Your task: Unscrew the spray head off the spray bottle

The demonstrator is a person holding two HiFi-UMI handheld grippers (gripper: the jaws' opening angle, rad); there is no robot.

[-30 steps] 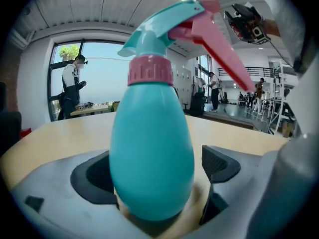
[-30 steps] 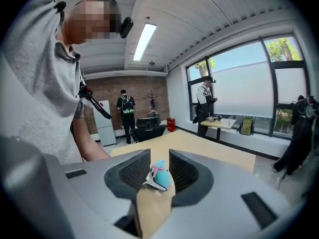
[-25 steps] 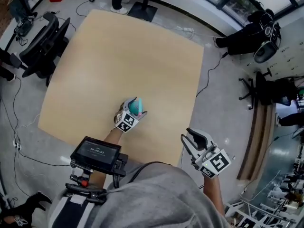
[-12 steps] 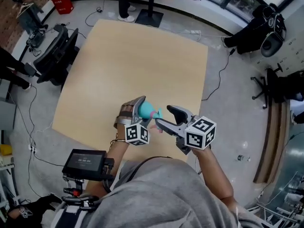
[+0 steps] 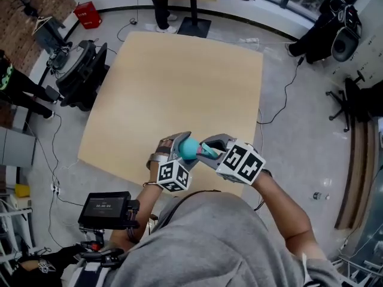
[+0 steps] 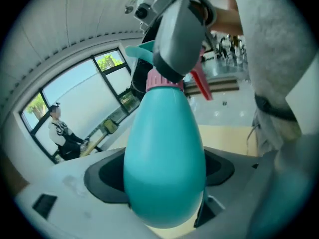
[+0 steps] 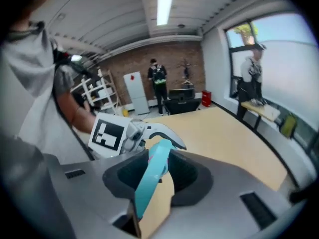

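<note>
Teal spray bottle is clamped in the left hand-held gripper above the table's near edge; the right hand-held gripper, jaws just closing, grips its spray head.

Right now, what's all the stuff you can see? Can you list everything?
spray bottle: one, teal, held over the table's near edge
spray head: one, teal with pink collar and red trigger, on the bottle
table: one, light wood, middle of the floor
office chair: one, black, at the table's left side
red box: one, red, on the floor, far left
screen device: one, black, by the person's left arm
left gripper: one, grey, gripping the bottle
right gripper: one, grey, jaws just been closing, spray head between them
</note>
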